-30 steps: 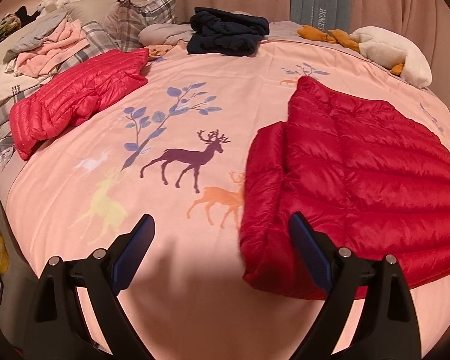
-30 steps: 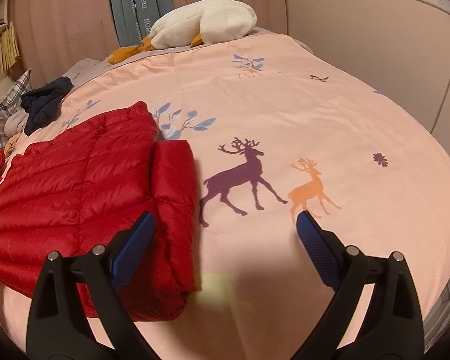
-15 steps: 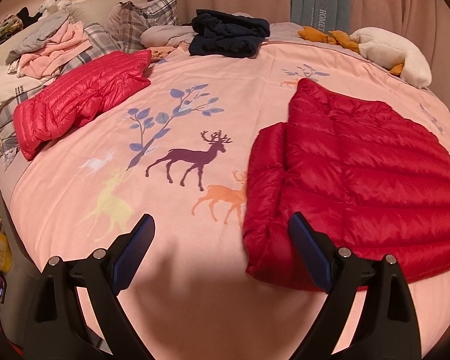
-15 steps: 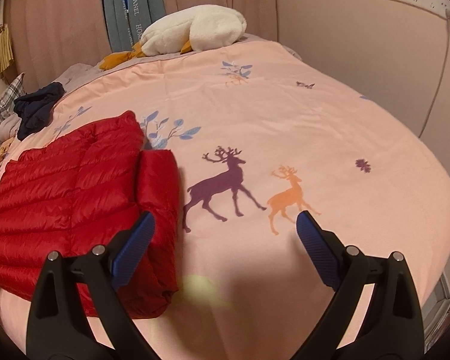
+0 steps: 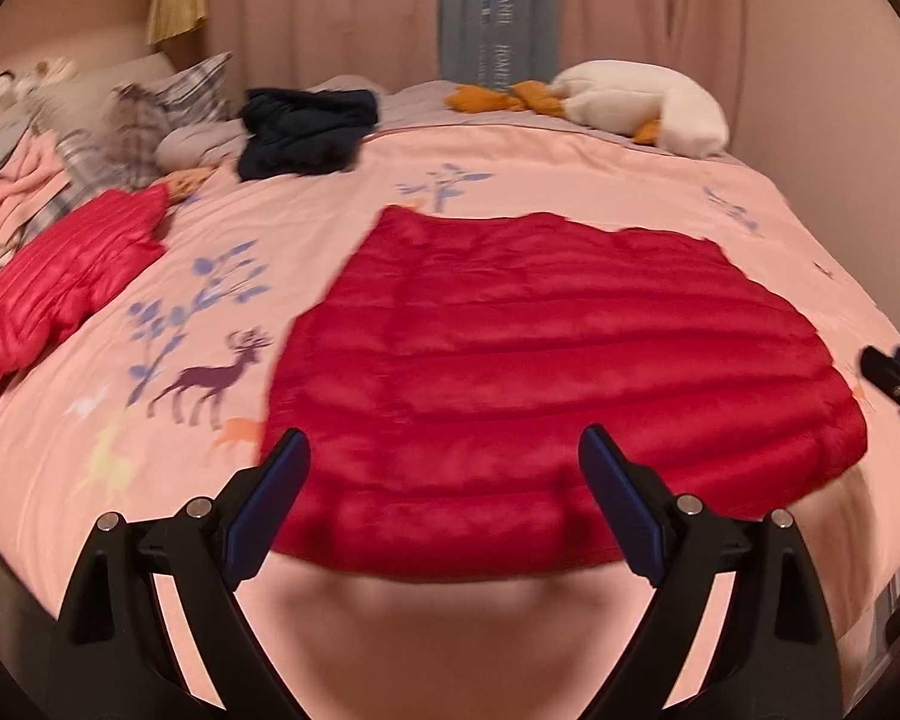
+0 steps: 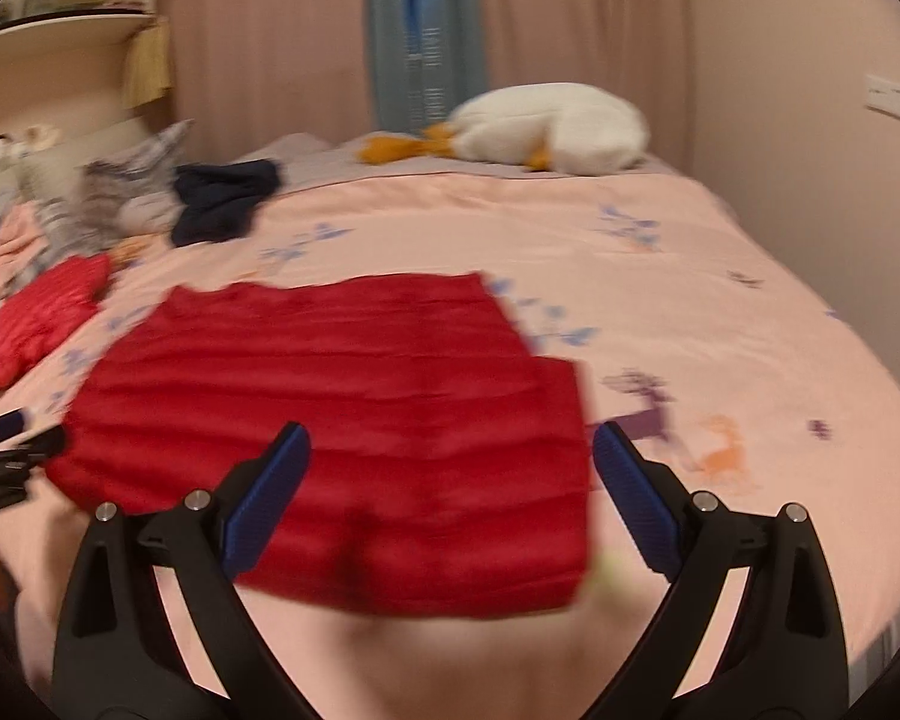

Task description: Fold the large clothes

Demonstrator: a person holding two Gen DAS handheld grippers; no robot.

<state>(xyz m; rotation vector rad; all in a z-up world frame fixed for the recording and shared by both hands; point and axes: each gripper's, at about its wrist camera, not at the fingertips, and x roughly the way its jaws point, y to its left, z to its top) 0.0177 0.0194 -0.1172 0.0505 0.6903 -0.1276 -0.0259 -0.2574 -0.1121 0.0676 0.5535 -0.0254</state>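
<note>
- Jaws of the left gripper (image 5: 444,504) stand wide apart and empty, above the near hem of the dark red puffer jacket (image 5: 546,372).
- Right gripper (image 6: 450,498) likewise gapes, empty.
- Jacket lies flat mid-bed, sleeves seemingly tucked in, though blur hides detail, probably ready for a crosswise fold.
- Pink duvet (image 5: 600,180) beyond its far edge is bare; a folded lighter red jacket (image 5: 60,288) lies well apart on the left.

Both grippers wide apart, nothing between the pads

The left gripper (image 5: 444,495) fills the lower frame of its own view, black arms splayed and blue pads angled outward (its tips also poke in at the left edge of the right view). The right gripper (image 6: 452,495) sits likewise, jaws spread, pointing downward at a slant.
</note>
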